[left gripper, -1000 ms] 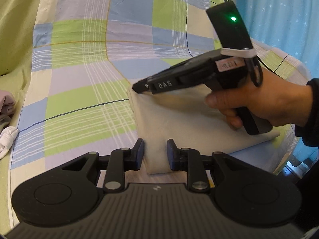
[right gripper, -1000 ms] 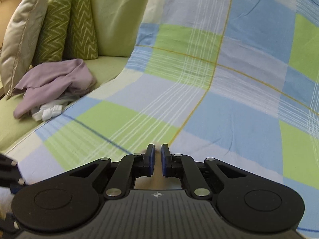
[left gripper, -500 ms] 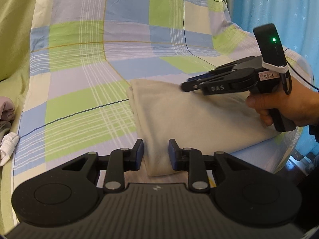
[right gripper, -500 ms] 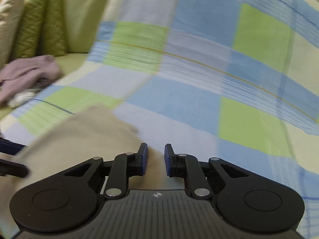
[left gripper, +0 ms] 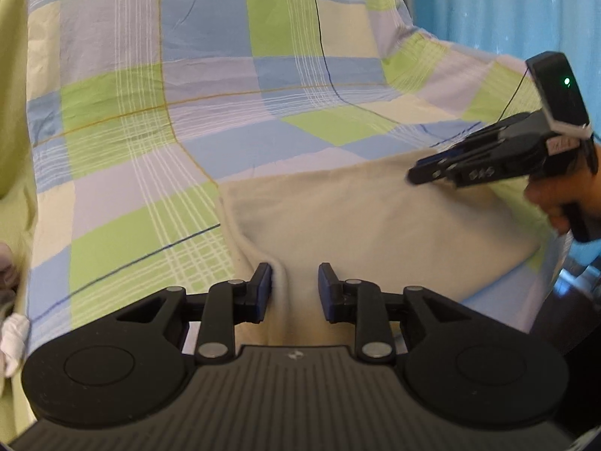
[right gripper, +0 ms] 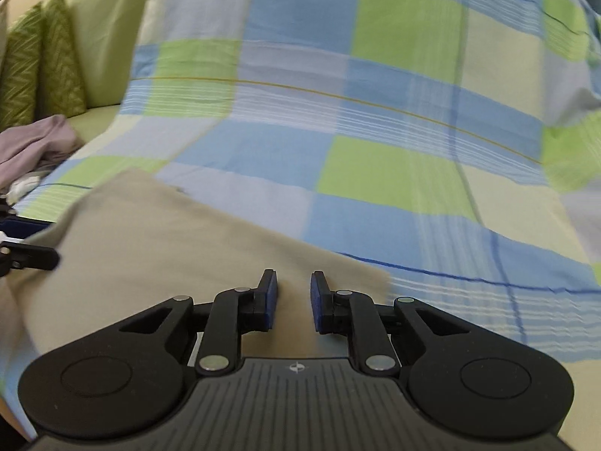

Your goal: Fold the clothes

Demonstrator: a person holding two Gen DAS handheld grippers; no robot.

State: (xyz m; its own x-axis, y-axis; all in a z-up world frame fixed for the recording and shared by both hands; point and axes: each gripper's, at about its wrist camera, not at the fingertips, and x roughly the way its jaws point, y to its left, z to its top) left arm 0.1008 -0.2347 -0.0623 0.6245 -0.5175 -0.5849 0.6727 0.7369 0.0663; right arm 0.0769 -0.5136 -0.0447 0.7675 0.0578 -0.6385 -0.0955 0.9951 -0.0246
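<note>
While the beige garment [left gripper: 375,221] lay folded flat on the checked sheet [left gripper: 210,86] covering the sofa, the left claw [left gripper: 293,287] stood open over its near corner, gripping nothing. The right claw [right gripper: 293,298] was also parted, low over the far edge (probably to smooth it or take a new hold). A heap of unfolded clothes [right gripper: 33,146] waited well apart beside the green cushions [right gripper: 41,60]; nothing blocked the way.
</note>
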